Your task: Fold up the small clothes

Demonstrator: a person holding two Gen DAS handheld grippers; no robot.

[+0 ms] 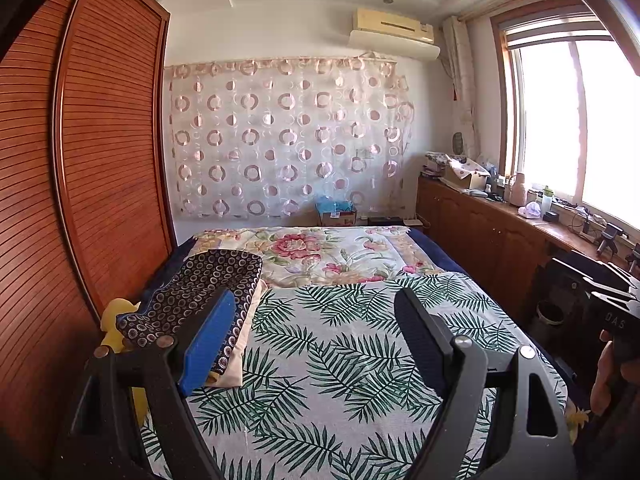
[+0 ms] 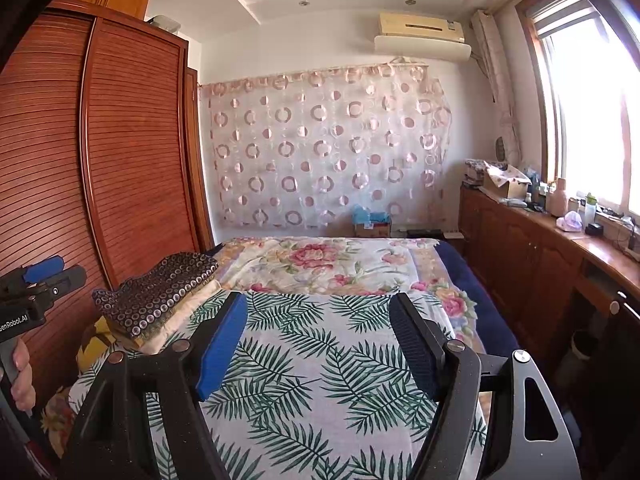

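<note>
- Folded clothes (image 1: pixel 196 300) lie stacked at the left edge of the bed (image 1: pixel 360 360), close to the wooden wardrobe (image 1: pixel 80 160): a dark piece with small ring print on top, a cream piece (image 1: pixel 240 352) under it.
- Left gripper (image 1: pixel 316 316) hangs over the palm-leaf sheet (image 1: pixel 340 380) with its jaws spread wide and nothing between them; the stack sits just behind and left of its blue finger (image 1: pixel 208 344), outside the gap.
- Right gripper (image 2: pixel 318 320) is likewise wide apart and empty above the same sheet; in its view the stack (image 2: pixel 160 292) lies to the left, beyond the blue finger (image 2: pixel 222 348), not touched.
- A floral quilt (image 1: pixel 320 256) covers the far half of the bed.
- A yellow item (image 1: pixel 114 320) shows beside the stack at the bed's edge; what it is I cannot tell.
- The person's hand (image 2: pixel 22 376) grips the left tool's handle at the left edge of the right view.
</note>
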